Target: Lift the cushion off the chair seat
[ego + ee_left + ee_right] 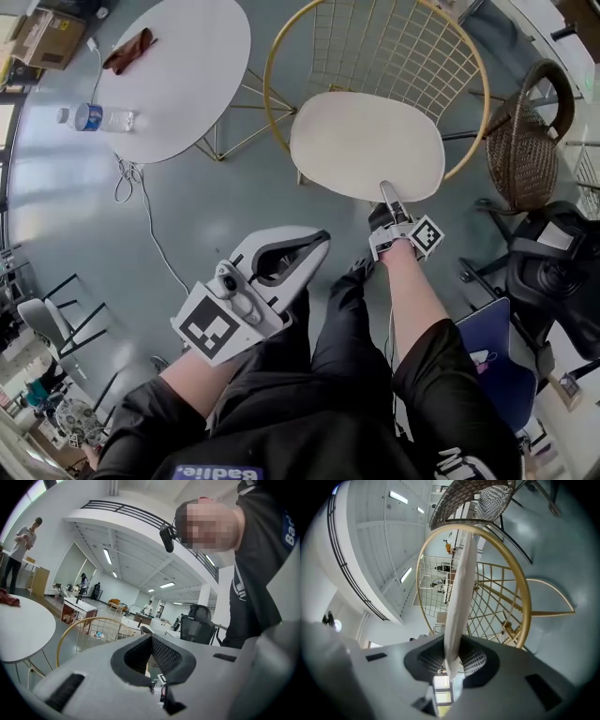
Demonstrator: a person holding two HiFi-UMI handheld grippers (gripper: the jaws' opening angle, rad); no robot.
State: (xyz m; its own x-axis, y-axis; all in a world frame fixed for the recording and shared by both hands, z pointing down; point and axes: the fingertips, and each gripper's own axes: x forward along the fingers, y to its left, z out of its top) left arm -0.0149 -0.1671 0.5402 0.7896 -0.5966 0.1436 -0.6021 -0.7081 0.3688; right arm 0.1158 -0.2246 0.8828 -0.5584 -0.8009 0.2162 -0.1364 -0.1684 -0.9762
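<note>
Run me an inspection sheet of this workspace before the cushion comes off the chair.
Surface: grey floor; gold wire chair stands on it.
Job's things: white cushion lies on the chair seat.
Clutter: water bottle and reddish-brown item on round table.
Grippers: right tool clamped on the cushion's front edge; left tool empty, jaws look closed, over the person's lap.
Cables: white cable hangs from the table, trails across the floor.
Surroundings: wicker chair, black office chair; people far off.

Seat of chair (pixel 375 37) hidden under cushion (pixel 366 145); wicker chair (pixel 525 150) cut by right edge
</note>
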